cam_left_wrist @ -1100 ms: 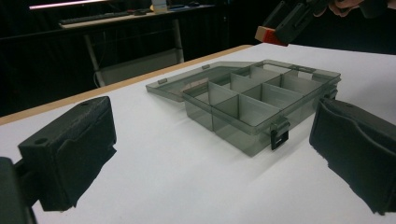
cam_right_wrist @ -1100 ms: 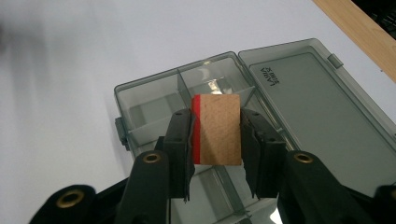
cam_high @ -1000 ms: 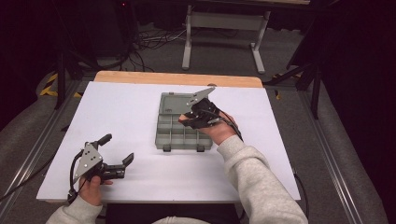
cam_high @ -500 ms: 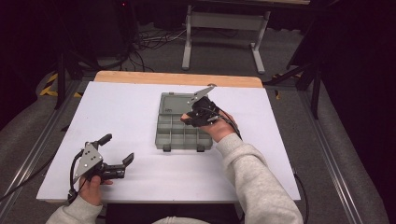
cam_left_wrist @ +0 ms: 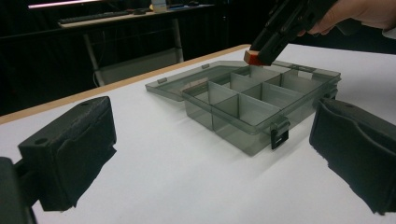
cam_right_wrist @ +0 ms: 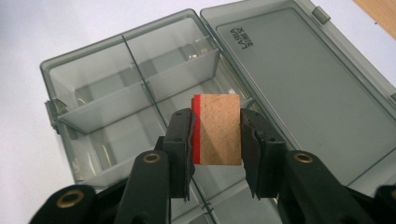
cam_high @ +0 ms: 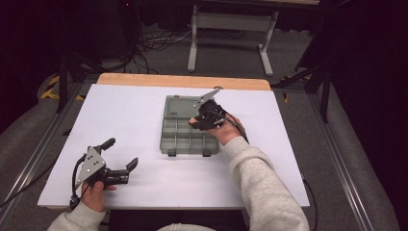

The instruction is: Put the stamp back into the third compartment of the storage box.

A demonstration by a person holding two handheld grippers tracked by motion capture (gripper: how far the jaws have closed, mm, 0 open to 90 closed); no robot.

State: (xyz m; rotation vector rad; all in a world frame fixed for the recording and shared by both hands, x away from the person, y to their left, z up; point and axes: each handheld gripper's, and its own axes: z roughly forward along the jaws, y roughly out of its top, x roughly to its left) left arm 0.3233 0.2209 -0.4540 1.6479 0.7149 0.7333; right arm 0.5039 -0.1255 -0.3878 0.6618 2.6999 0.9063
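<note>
Holding a wooden block (cam_right_wrist: 217, 129) with one red face, we keep our right gripper (cam_high: 208, 115) above the grey compartment box (cam_high: 185, 137), its jaws pinching the block from both sides. The box sits open near the middle of the desk (cam_high: 144, 106), toward the far edge, its lid (cam_right_wrist: 299, 79) lying flat behind it. Our left gripper (cam_high: 108, 166) rests near the desk's near left corner, well apart from the box, its jaws spread wide with nothing between them.
</note>
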